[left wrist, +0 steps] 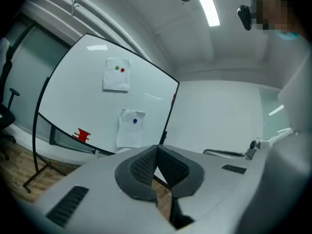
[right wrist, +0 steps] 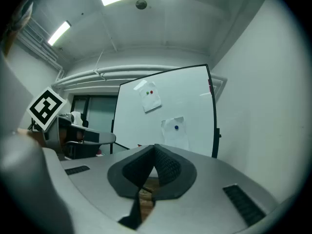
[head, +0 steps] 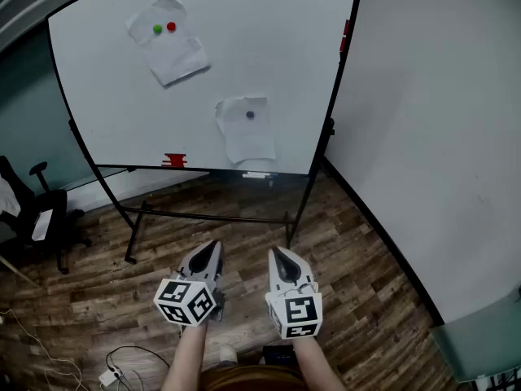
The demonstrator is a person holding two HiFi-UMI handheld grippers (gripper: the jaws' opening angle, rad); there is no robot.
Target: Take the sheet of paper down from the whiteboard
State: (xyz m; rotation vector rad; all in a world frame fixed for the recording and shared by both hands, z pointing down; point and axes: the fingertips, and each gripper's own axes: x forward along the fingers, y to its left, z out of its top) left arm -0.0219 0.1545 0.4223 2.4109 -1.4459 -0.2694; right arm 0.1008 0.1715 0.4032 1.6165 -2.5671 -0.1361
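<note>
Paper sheet hangs on whiteboard under blue magnet; second sheet upper left. Left gripper and right gripper closed, empty, well apart from board.

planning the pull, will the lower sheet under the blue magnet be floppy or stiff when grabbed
Probably floppy: the lower sheet looks creased and wrinkled on the whiteboard. Likely very light, since one small blue magnet holds it. It may slip or tear if tugged with the magnet on.

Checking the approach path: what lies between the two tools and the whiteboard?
Only wooden floor and the lower crossbar of the whiteboard stand; the head view shows it.
</note>
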